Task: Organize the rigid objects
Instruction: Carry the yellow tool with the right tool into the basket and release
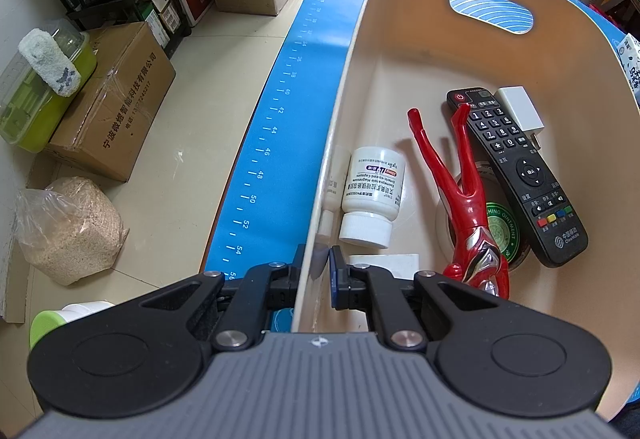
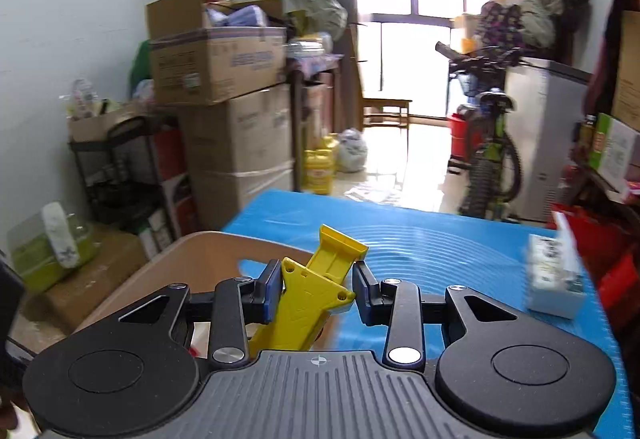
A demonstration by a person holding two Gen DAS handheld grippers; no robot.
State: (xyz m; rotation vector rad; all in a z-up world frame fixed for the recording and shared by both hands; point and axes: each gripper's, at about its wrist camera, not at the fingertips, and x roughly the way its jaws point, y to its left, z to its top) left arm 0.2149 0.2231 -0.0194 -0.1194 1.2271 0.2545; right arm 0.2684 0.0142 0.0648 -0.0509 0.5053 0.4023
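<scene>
Left wrist view
Left gripper [image 1: 316,261]: clamped on the near wall of the bin [image 1: 400,51], one finger outside it, one inside; jaws narrow, the wall pinched between the pads.
Bin: beige, with an oval handle slot in its far wall; set on the blue mat [image 1: 280,127], by the mat's ruled edge.
Bottle [image 1: 372,195]: white, laid on its side on the bin floor, against the bin's left wall, cap toward the gripper.
Figure [image 1: 460,195]: red and silver, laid along the middle of the bin, legs pointed toward the bin's far wall.
Remote [image 1: 520,175]: black, laid at the right of the bin, just beside the figure.
Charger [image 1: 520,109]: white, at the remote's far end, touching it.
Tin [image 1: 500,229]: round, green-lidded, partly covered by the figure and the remote.

Right wrist view
Right gripper [image 2: 314,289]: closed on the scraper [image 2: 316,287], which is gripped across its body between the blue pads; jaws partly apart.
Scraper: yellow, tilted, wide end up and away; held above the mat, at the bin's right rim.
Bin [image 2: 192,259]: seen left of the gripper.
Box [image 2: 554,275]: white, printed, on the mat [image 2: 460,251], well right of the bin; blurred.
</scene>
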